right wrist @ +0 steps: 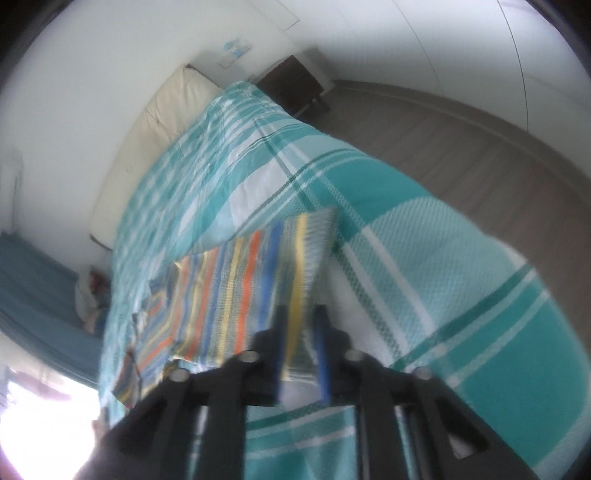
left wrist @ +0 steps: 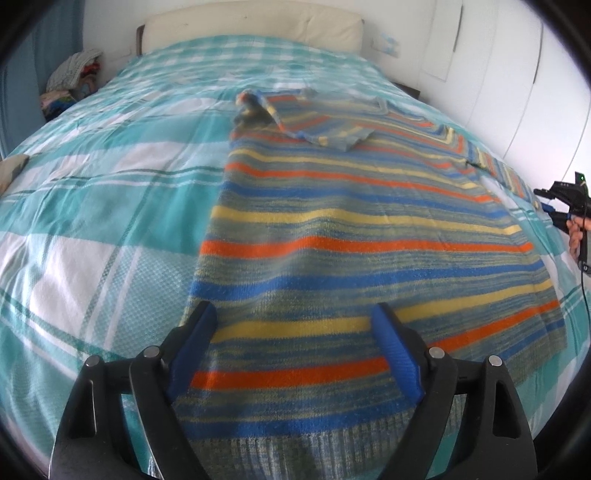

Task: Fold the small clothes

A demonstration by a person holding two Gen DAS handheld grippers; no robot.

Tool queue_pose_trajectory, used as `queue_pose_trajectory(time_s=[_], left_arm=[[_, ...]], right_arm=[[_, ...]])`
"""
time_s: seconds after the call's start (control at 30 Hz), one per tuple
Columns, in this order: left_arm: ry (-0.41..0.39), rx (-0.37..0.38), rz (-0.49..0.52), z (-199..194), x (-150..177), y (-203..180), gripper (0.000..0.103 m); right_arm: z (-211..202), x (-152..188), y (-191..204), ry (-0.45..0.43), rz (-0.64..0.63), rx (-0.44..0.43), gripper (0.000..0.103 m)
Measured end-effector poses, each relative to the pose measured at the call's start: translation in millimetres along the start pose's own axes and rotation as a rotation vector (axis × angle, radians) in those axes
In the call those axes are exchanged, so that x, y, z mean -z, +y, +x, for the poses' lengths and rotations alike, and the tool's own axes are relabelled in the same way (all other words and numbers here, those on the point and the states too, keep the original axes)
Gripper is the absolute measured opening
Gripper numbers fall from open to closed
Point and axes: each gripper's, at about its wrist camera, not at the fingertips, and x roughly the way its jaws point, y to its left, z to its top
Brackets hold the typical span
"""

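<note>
A striped knit sweater [left wrist: 351, 229] in blue, orange, yellow and grey lies flat on the bed. Its left sleeve [left wrist: 295, 122] is folded across the chest. My left gripper [left wrist: 295, 321] is open and hovers over the sweater's lower hem, touching nothing. My right gripper [right wrist: 301, 328] is shut on the sweater's right sleeve [right wrist: 258, 273] near the cuff and lifts it off the bed. The right gripper also shows in the left wrist view [left wrist: 565, 206] at the far right edge, beside the sleeve end.
The bed has a teal and white plaid cover [left wrist: 92, 206] and a cream headboard [left wrist: 251, 29]. A pile of clothes [left wrist: 70, 81] sits at the far left. A dark nightstand [right wrist: 295, 85], white wardrobe doors [left wrist: 517, 74] and wood floor [right wrist: 480, 158] lie to the right.
</note>
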Motion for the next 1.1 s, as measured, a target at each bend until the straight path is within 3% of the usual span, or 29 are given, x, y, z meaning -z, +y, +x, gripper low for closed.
queue_pose_trajectory(time_s=[0.07,0.1,0.27,0.57,0.67,0.8,0.93,1.0,1.1], left_arm=[[0.001,-0.009,0.0,2,1,0,0.091],[0.002,-0.012,0.0,2,1,0,0.092],[0.006,-0.022,0.0,7,0,0,0.094],[0.019,-0.045,0.001,11,0,-2,0.099],[0.026,-0.054,-0.002,12,-1,-1,0.101],[0.029,-0.06,-0.001,11,0,-2,0.102],[0.033,-0.062,-0.003,10,0,-2,0.102],[0.05,-0.071,-0.011,2,1,0,0.101],[0.055,-0.058,-0.037,-28,4,9,0.101]], right_arm=[[7,-2,-6,-0.001,0.023,-0.008,0.028],[9,-1,-3,0.009,-0.005,0.044,0.003],[2,7,13,-0.015,-0.16,0.233,0.002],[9,14,10,-0.044,-0.23,0.326,0.001],[1,16,9,-0.06,-0.244,0.331,0.014],[-35,31,8,-0.123,-0.244,0.385,0.052],[-74,63,27,-0.176,-0.341,0.423,0.054],[-95,93,45,-0.187,-0.416,0.373,0.056],[-115,146,84,-0.131,-0.577,0.242,0.065]])
